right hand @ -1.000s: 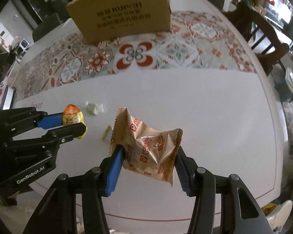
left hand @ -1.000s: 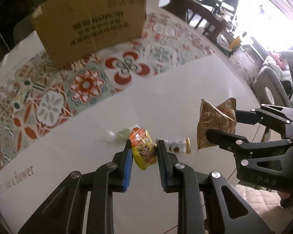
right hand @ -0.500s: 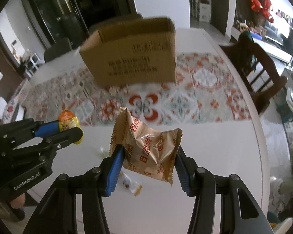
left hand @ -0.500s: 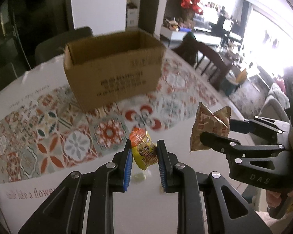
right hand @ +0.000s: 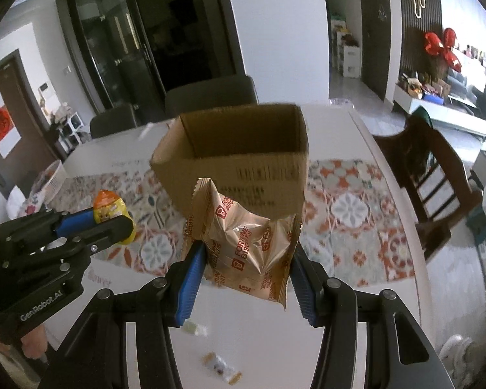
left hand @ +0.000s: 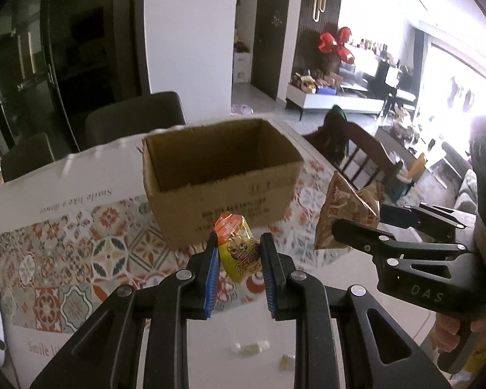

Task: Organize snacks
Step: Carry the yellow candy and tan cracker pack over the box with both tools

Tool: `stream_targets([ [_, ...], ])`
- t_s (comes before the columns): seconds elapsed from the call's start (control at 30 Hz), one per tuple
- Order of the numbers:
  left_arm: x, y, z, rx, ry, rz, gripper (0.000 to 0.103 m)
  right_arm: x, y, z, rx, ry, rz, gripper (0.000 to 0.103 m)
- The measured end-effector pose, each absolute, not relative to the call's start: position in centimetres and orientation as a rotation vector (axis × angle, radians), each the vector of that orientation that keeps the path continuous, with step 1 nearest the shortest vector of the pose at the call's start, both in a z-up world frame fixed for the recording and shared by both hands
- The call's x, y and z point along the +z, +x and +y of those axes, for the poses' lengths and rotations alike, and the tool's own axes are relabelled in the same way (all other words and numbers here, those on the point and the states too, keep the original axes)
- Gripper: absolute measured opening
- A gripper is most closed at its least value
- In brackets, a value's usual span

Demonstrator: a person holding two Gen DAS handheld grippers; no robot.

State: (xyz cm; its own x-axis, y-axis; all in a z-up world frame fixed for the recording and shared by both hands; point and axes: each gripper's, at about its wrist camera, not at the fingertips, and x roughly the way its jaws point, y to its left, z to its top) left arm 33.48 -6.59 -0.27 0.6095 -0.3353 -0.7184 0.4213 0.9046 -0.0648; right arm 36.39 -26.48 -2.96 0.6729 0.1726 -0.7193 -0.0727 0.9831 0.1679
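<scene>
your left gripper pinches a yellow snack packet; your right gripper clamps a biscuit bag. both hang short of the cardboard box. nothing seems boxed yet, and small sweets wait on the table.

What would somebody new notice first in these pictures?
Probably the open cardboard box on the patterned table runner, dead ahead. In front of it, the left tool grips a small yellow snack packet, and the right tool grips a gold biscuit bag, both held above the table.
</scene>
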Motion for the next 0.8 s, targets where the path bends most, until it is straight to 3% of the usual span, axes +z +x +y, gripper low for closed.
stream_targets([
  [0.8, 1.7, 45.1, -6.6, -0.361, 0.056, 0.773, 0.024, -0.2, 48.3, -27.1, 0.176, 0.126, 0.750, 0.053],
])
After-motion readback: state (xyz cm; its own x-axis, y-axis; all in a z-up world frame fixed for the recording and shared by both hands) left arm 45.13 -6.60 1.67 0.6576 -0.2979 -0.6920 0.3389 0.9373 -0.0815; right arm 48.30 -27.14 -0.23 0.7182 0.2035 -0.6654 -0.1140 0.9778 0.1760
